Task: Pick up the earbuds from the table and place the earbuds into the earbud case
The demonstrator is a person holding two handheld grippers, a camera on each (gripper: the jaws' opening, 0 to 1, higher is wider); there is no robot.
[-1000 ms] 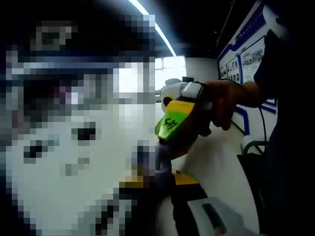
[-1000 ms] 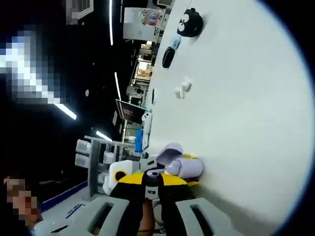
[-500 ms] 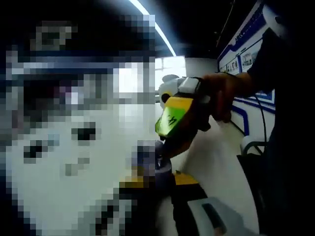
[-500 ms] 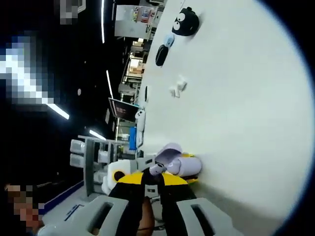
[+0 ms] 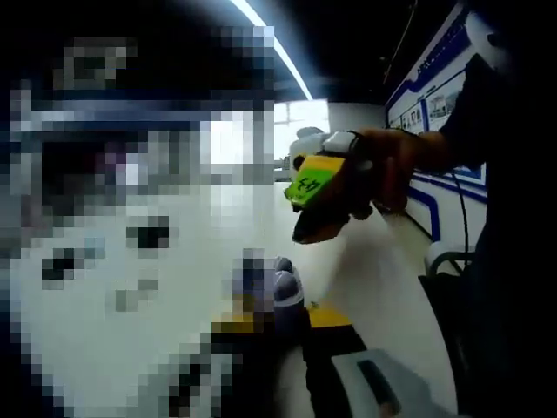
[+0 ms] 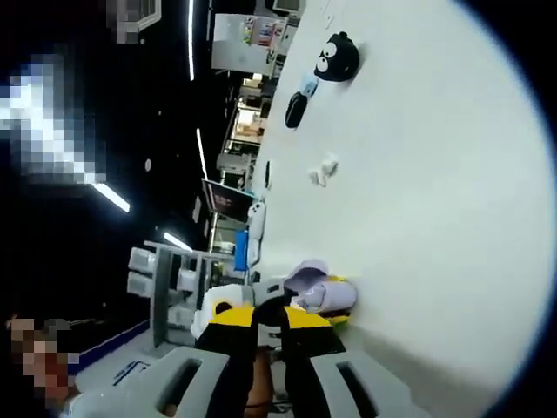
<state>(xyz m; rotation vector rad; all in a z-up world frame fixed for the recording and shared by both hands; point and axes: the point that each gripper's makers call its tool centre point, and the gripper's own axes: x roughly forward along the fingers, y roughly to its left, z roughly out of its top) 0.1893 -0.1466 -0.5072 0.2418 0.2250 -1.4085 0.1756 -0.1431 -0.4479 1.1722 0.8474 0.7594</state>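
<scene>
The left tool (image 5: 294, 315) rises from the bottom of the left gripper view with its yellow-and-black jaws drawn in on the lavender earbud case (image 5: 285, 287), which sits at their tips. A mosaic patch covers part of the case there. In the right gripper view the same case appears just beyond the right tool (image 6: 268, 317), its lid tipped up and open, with a bit of the left tool's yellow showing under it. The case lies at the near edge of the white counter (image 6: 435, 226). The right tool's own jaws stand close together with only a dark slit between them. Whether they are fully closed, or nip anything small, I cannot tell. Seen from the left gripper view, the right tool hangs above the case and apart from it, nose tilted down. It carries a yellow-green label and is gripped by the person's hand (image 5: 393, 167). Farther out on the counter, well apart from the case, a pair of white earbuds (image 6: 324, 170) lie loose, touching or nearly touching each other. Beyond them sits a black oval object (image 6: 296, 110) with a small pale blue piece just beside it, and farther still a round black figure with cartoon eyes (image 6: 338, 59). Past the counter edge the room is dark. A long ceiling light strip (image 5: 271, 45) runs overhead, and a wall with blue-trimmed posters (image 5: 431, 103) stands behind the hand.
</scene>
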